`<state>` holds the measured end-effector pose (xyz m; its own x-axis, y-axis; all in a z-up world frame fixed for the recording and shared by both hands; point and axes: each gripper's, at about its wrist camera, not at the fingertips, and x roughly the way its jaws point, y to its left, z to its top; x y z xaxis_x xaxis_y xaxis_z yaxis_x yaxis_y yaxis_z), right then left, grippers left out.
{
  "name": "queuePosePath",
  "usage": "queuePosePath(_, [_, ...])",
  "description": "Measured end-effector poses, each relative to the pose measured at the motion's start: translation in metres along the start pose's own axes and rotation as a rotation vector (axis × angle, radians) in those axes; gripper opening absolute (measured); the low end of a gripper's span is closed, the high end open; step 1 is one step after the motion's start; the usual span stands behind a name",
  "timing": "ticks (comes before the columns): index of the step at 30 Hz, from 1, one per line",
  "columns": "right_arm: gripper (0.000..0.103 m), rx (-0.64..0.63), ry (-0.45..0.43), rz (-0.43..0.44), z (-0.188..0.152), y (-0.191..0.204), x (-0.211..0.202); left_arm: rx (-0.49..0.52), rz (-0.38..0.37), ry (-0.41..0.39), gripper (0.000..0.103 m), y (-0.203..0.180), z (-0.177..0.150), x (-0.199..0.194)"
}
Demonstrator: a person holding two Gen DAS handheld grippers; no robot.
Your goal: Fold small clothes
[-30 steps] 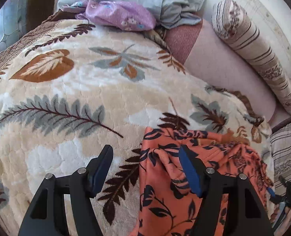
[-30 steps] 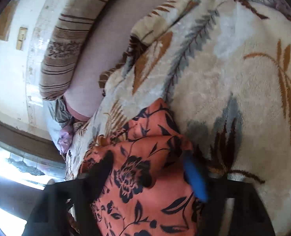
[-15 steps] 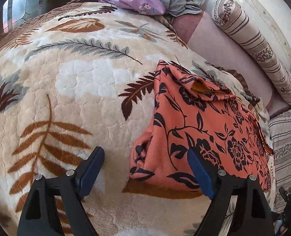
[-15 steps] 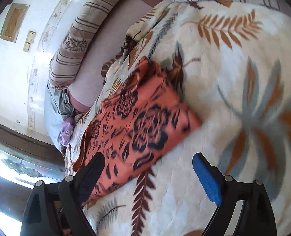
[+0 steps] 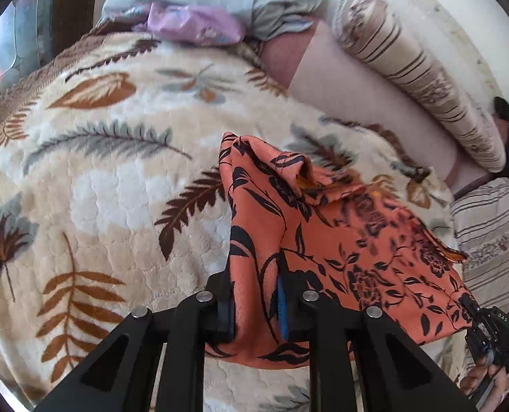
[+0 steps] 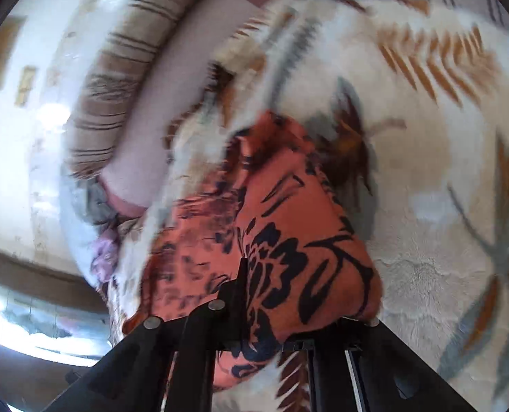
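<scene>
The orange garment printed with black flowers and leaves [image 5: 340,240] lies partly folded on the cream plush leaf-patterned blanket [image 5: 100,178], right of centre, its far edge rumpled. The left gripper [image 5: 256,304] is closing on a bunched near-left edge, cloth pressed between its black and blue pads. The right gripper [image 6: 271,312] is clamped on the near corner of the same garment [image 6: 289,233], though draped fabric covers one finger. To fold well, I judge both corners should rise level and travel together toward the far edge, keeping the cloth taut. The right view is badly smeared, so its grip depth is unclear; the garment's underside layers stay hidden.
</scene>
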<state>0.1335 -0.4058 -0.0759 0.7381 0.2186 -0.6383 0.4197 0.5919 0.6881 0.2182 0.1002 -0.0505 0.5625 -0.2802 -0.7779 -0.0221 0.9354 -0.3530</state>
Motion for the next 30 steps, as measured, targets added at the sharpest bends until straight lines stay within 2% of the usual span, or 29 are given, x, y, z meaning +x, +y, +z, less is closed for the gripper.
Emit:
queuePosePath(3, [0.010,-0.097,-0.045,0.032,-0.013,0.019,-0.052,0.005,-0.041,-0.076,0.019,0.005,-0.027,-0.057])
queuePosePath(6, [0.010,-0.114,-0.028,0.038,-0.049,-0.004,-0.085,-0.030,-0.034,-0.055,0.027,0.034,-0.078,-0.072])
queuePosePath(7, [0.013,-0.106,0.002,0.026,-0.065,-0.015,-0.081,-0.040,0.004,-0.028,0.035,0.046,-0.097,-0.062])
queuePosePath(8, [0.015,-0.104,0.046,-0.011,-0.082,-0.035,-0.077,-0.049,0.071,0.022,0.047,0.061,-0.119,-0.045])
queuePosePath(9, [0.024,-0.096,0.109,-0.069,-0.097,-0.060,-0.069,-0.067,0.130,0.103,0.048,0.076,-0.137,-0.026])
queuePosePath(10, [0.029,-0.053,0.198,-0.131,-0.112,-0.089,-0.054,-0.096,0.090,0.124,0.049,0.091,-0.151,-0.018])
queuePosePath(11, [0.028,0.027,0.226,-0.068,-0.121,-0.115,-0.051,-0.089,0.039,0.043,0.050,0.096,-0.156,-0.031])
queuePosePath(12, [0.028,0.089,0.170,0.026,-0.123,-0.131,-0.063,-0.083,0.047,0.048,0.050,0.096,-0.156,-0.039])
queuePosePath(14, [0.030,0.111,0.162,-0.004,-0.118,-0.137,-0.080,-0.096,0.095,0.064,0.052,0.096,-0.150,-0.052])
queuePosePath(16, [0.056,0.086,0.100,-0.066,-0.109,-0.133,-0.099,-0.098,0.114,0.002,0.052,0.097,-0.138,-0.068])
queuePosePath(17, [0.075,0.071,0.062,-0.071,-0.104,-0.129,-0.107,-0.091,0.132,-0.035,0.052,0.095,-0.132,-0.076])
queuePosePath(21, [0.076,0.015,-0.027,-0.039,-0.086,-0.100,-0.126,-0.052,0.117,-0.097,0.056,0.083,-0.116,-0.092])
queuePosePath(23, [0.076,-0.033,-0.037,-0.004,-0.080,-0.079,-0.126,-0.006,0.090,-0.111,0.063,0.068,-0.111,-0.094])
queuePosePath(25, [0.076,-0.101,0.010,0.060,-0.077,-0.056,-0.121,0.034,0.052,-0.121,0.070,0.050,-0.108,-0.092])
queuePosePath(27, [0.077,-0.144,0.092,0.134,-0.079,-0.039,-0.099,0.080,0.026,-0.109,0.078,0.030,-0.108,-0.078])
queuePosePath(29, [0.078,-0.147,0.228,0.190,-0.081,-0.033,-0.063,0.137,0.001,-0.069,0.083,0.017,-0.113,-0.054])
queuePosePath(30, [0.078,-0.131,0.301,0.192,-0.082,-0.035,-0.041,0.174,0.022,-0.034,0.083,0.014,-0.118,-0.037])
